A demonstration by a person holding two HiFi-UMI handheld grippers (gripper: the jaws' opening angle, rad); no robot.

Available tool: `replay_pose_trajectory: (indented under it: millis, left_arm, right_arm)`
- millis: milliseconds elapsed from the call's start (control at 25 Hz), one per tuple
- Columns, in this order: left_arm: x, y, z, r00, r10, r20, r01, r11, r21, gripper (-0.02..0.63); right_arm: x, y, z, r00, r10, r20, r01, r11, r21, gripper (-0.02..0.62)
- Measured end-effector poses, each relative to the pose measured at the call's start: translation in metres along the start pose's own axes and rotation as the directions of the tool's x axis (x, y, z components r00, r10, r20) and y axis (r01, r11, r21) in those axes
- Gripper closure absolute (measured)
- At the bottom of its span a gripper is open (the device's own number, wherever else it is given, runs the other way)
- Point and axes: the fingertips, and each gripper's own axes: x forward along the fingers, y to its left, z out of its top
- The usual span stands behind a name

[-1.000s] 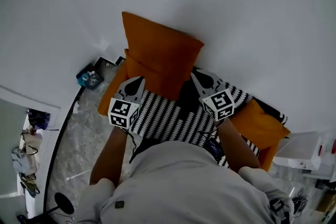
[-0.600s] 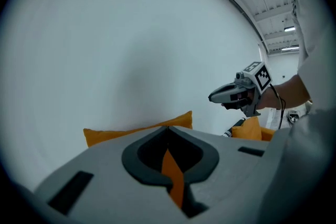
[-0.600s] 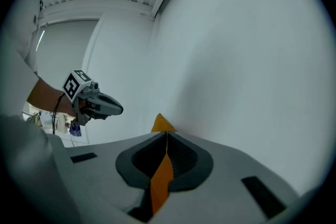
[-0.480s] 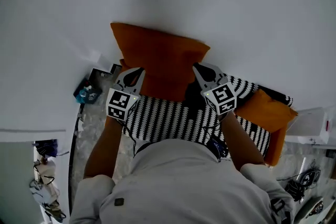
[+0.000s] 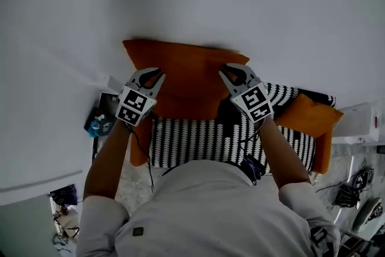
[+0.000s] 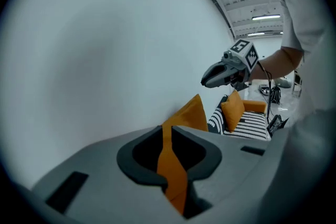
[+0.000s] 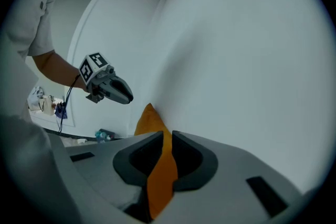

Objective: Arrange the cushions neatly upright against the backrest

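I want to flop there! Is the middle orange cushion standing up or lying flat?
Standing up: the cushion stands on edge against the wall, one corner pointing up.

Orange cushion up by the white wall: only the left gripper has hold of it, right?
Not quite: both hold it. In the head view the left gripper and right gripper each take one side of the orange cushion by the white wall; each gripper view shows orange fabric between its jaws, which have just been opening a little.
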Motion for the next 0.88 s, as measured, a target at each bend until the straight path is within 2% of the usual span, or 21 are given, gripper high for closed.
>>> replay_pose_trajectory:
  millis: [40,200,440,640,800,880]
  left_arm:
    - [0.005,0.005,-0.005,1.000,-0.025,-0.018,0.026,0.999,0.023,0.543]
    - [0.029,0.021,-0.027,0.986,-0.128,-0.110,0.141,0.983,0.115,0.480]
    - [0.051,0.056,-0.051,0.953,-0.203,-0.226,0.253,0.942,0.221,0.407]
    - [0.074,0.071,-0.062,0.922,-0.220,-0.319,0.322,0.893,0.315,0.364]
    - [0.088,0.077,-0.077,0.884,-0.242,-0.400,0.388,0.858,0.337,0.339]
    - [0.097,0.079,-0.082,0.871,-0.253,-0.422,0.408,0.850,0.333,0.332]
  right_arm:
    - [0.005,0.000,-0.002,1.000,0.004,-0.022,-0.004,1.000,-0.008,0.514]
    - [0.028,-0.002,-0.014,0.992,0.037,-0.118,-0.042,0.998,-0.046,0.437]
    - [0.062,-0.001,-0.027,0.960,0.089,-0.265,-0.122,0.987,-0.109,0.347]
    - [0.084,-0.005,-0.040,0.921,0.133,-0.367,-0.198,0.969,-0.146,0.320]
    - [0.101,-0.005,-0.059,0.872,0.159,-0.463,-0.254,0.955,-0.151,0.307]
    - [0.108,-0.008,-0.069,0.855,0.158,-0.495,-0.264,0.952,-0.152,0.307]
